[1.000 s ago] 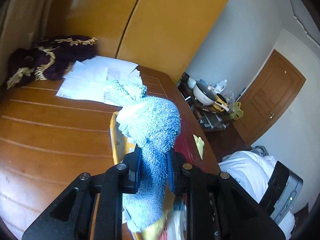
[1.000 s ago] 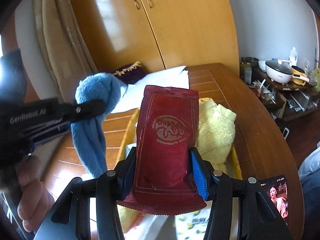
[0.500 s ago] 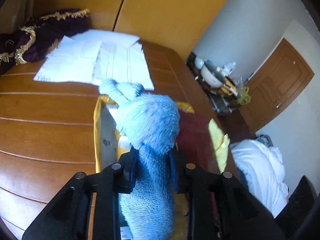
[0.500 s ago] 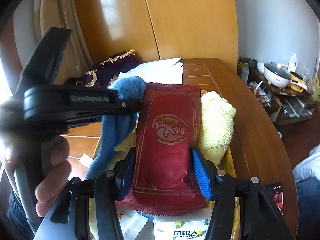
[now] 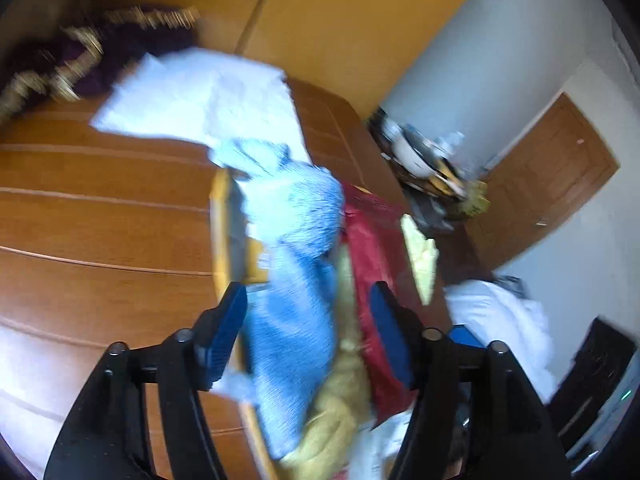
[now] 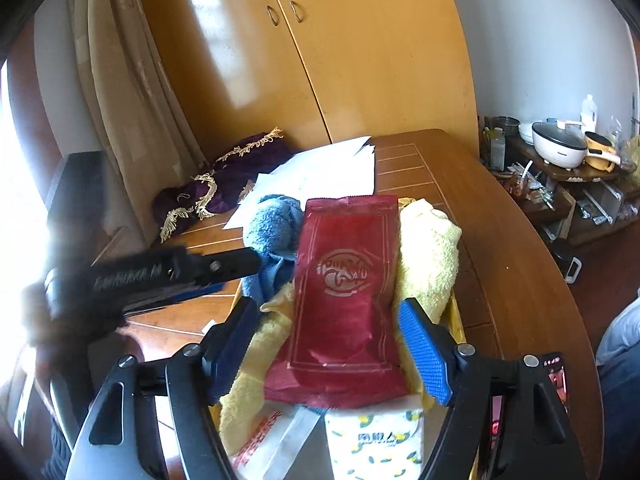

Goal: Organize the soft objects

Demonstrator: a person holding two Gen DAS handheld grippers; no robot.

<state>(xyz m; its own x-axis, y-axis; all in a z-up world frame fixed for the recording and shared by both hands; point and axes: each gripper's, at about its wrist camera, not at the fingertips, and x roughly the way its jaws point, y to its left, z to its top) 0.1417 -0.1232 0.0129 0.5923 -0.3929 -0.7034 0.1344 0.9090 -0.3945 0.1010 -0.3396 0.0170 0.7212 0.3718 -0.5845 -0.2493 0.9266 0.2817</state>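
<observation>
Blue towel point(image 5: 292, 280): soft, light, floppy pile cloth; will sag and bunch, so best taken at a thick bunched fold rather than a loose edge. It lies between the fingers of the left claw point(image 5: 308, 336), which stands spread wide and released, pads clear of the cloth on both sides as far as the blurred view lets me judge. Towel drapes into the yellow bin point(image 5: 220, 240) on the counter point(image 5: 100, 240), just ahead of that claw. Red pouch point(image 6: 344, 292): thin, crinkly, probably slippery foil; grip across its width. It rests ahead of and between the fingers of the right claw point(image 6: 328, 344), also open, atop the yellow towel point(image 6: 428, 252).
</observation>
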